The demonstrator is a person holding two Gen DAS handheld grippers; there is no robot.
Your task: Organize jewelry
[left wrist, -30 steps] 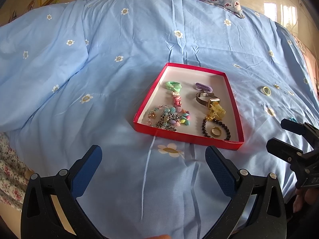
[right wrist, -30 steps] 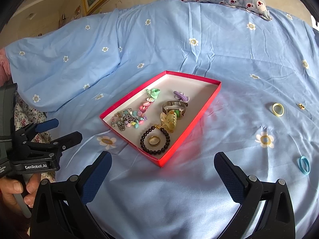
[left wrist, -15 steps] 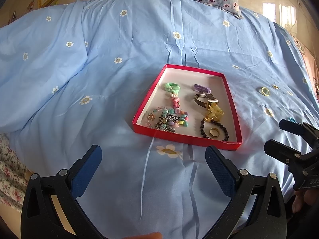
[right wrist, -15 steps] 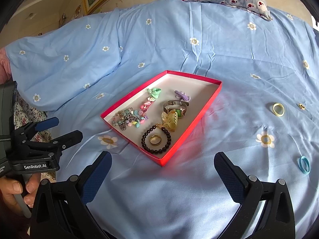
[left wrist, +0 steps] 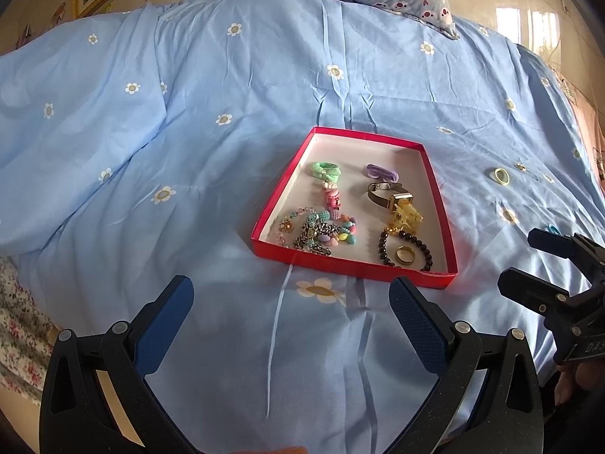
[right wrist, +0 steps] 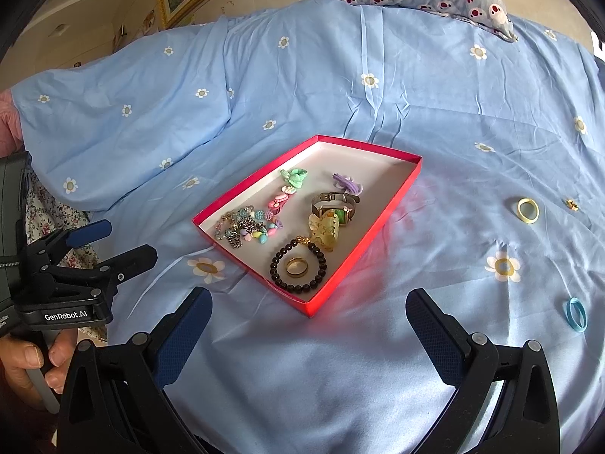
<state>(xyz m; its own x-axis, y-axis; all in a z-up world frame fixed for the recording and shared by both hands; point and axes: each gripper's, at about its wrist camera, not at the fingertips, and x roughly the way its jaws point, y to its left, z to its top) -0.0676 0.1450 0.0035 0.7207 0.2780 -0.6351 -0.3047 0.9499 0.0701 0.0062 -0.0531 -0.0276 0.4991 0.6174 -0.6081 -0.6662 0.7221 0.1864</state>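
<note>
Three pieces lie loose on the bed (right wrist: 435, 340) — yellow ring (right wrist: 528, 210), blue ring (right wrist: 576, 314), maybe a small gold stud (right wrist: 571, 204) | red tray (right wrist: 359, 249) mostly filled | both grippers' fingers wide, empty | next — right gripper (right wrist: 308, 316) reaches right, pinches blue ring.

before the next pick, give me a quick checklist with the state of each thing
1. Left tool open and holding nothing: ok.
2. Right tool open and holding nothing: ok.
3. Red tray lying flat on the blue bedspread, open side up: ok.
4. All pieces in the tray: not ok. The yellow ring, the blue ring and a small gold piece lie on the bedspread to the right.
5. Free room in the tray: ok, its far end is bare.
6. What the small gold piece is: cannot tell, too small.
</note>
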